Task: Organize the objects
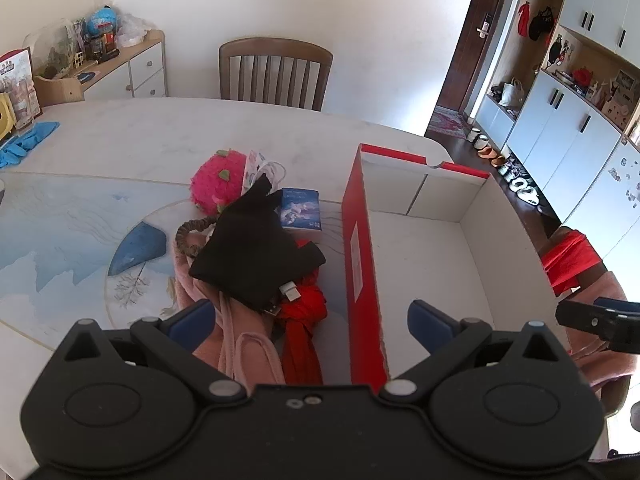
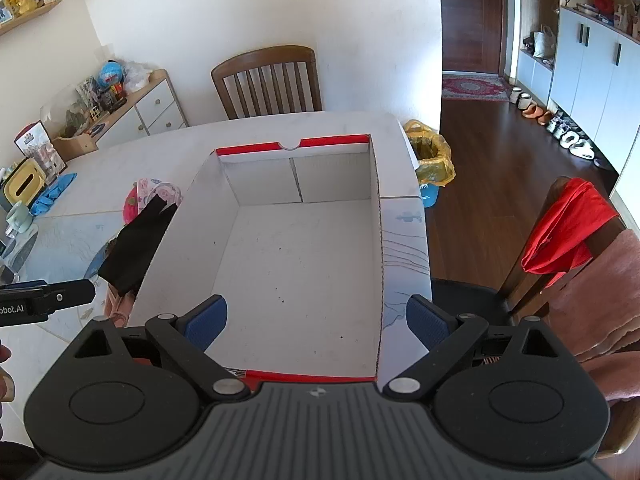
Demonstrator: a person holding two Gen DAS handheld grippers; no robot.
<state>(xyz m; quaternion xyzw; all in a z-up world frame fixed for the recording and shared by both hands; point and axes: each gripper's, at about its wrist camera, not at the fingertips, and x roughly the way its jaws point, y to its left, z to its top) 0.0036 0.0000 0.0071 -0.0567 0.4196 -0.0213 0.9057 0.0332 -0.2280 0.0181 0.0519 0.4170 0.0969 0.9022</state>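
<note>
A: Left tongs [image 1: 310, 322] spread, empty; heap of clothes just ahead: black cloth [image 1: 256, 256] on top, cable [image 1: 286, 294] at its edge.
B: Right tongs [image 2: 316, 322] spread over empty box [image 2: 304, 264]. Risk: cable snags, drags neighbours off table [image 1: 160, 128].

On the surface [image 1: 120, 132]: an open box [image 2: 304, 240], nothing inside, toward the right edge. Left of the box, touching or just beside its wall, a heap of things: a cloth pouch [image 1: 256, 252] on top, a scarf [image 1: 304, 320] and a garment [image 1: 240, 344] under it, a plush toy [image 1: 216, 184] and a small packet [image 1: 300, 208] behind. Beyond the far edge, a chair [image 1: 276, 72]; further left against the wall, a cabinet [image 1: 132, 68]. Right of the box, off the surface, a second chair [image 2: 568, 248] draped with cloths.
</note>
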